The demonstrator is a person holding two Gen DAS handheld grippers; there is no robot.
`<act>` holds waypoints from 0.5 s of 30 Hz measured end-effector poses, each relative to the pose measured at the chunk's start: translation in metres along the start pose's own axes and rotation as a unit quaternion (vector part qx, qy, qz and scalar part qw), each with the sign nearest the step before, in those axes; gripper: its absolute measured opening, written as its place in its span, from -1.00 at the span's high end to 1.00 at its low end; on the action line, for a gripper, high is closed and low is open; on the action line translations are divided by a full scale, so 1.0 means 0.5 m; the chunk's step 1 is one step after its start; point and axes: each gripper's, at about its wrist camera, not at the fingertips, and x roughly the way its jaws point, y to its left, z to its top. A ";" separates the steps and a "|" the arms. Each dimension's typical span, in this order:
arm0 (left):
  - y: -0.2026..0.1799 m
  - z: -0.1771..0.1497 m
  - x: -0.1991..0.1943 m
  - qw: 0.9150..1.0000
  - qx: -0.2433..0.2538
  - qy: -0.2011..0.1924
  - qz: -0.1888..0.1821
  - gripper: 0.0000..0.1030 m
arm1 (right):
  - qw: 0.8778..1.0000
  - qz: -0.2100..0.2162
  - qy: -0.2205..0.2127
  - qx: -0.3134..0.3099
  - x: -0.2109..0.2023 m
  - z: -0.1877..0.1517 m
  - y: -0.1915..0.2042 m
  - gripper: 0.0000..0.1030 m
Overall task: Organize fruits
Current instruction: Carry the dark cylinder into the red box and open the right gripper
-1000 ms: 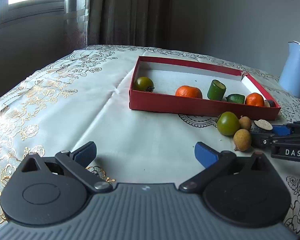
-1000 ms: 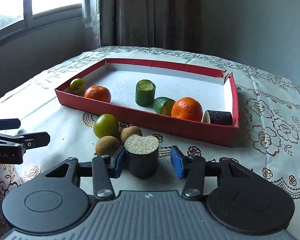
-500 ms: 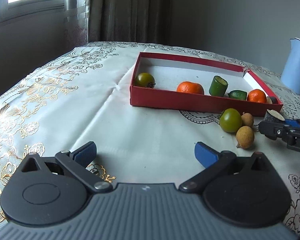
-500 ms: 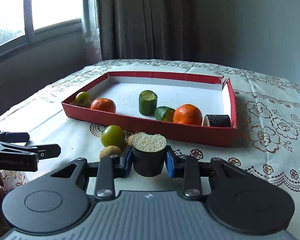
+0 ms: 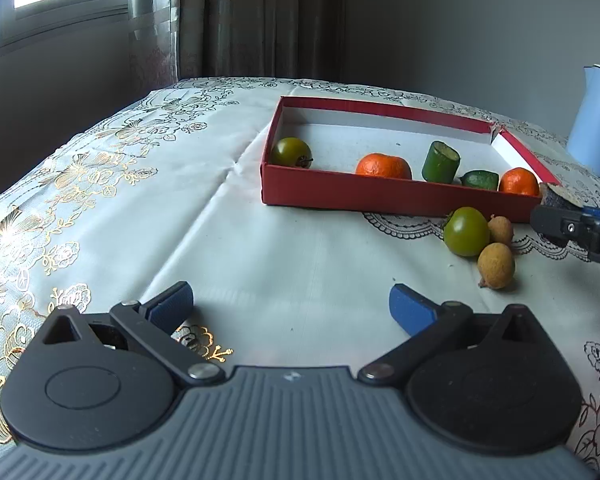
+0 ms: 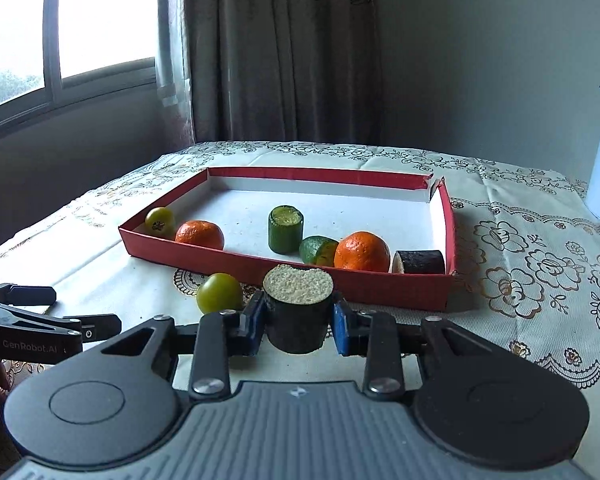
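- Two tools are working here: the right tool (image 6: pixel 298 326) is clenching a dark stubby cylinder piece (image 6: pixel 298 312) with a pale grainy cut top, both blue pads pressing on its sides; its jaws have just been closing on it.
- The piece is standing upright between the pads, its axis vertical, and appearing to be held clear of the worktop (image 6: pixel 500 320).
- The red tray (image 6: pixel 380 292) is lying straight ahead of the right tool, its near wall just beyond the held piece, so the coming move is likely calling for a carry forward and over that wall.
- The left tool (image 5: pixel 290 306) is hanging released, jaws wide apart, nothing between them, well apart from the tray.
- The right hand is the nearer one to the tray and to the loose fruit.
- Inside the tray six things are lying: two tangerines (image 6: pixel 200 234), two green cylinder pieces (image 6: pixel 285 229), one greenish tomato (image 6: pixel 160 220) and one dark cut piece (image 6: pixel 420 262) on its side.
- Outside, just beside the near wall, one green tomato (image 5: pixel 466 231) and two small brown longan-like fruits (image 5: pixel 496 265) are clustering, touching or nearly so.
- One pale blue kettle (image 5: pixel 598 124) is standing far right.
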 end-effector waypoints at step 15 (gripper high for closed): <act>0.002 0.000 0.004 1.000 0.001 0.006 -0.002 -1.00 | 0.999 -0.002 -0.033 -0.006 0.018 0.069 0.016 0.36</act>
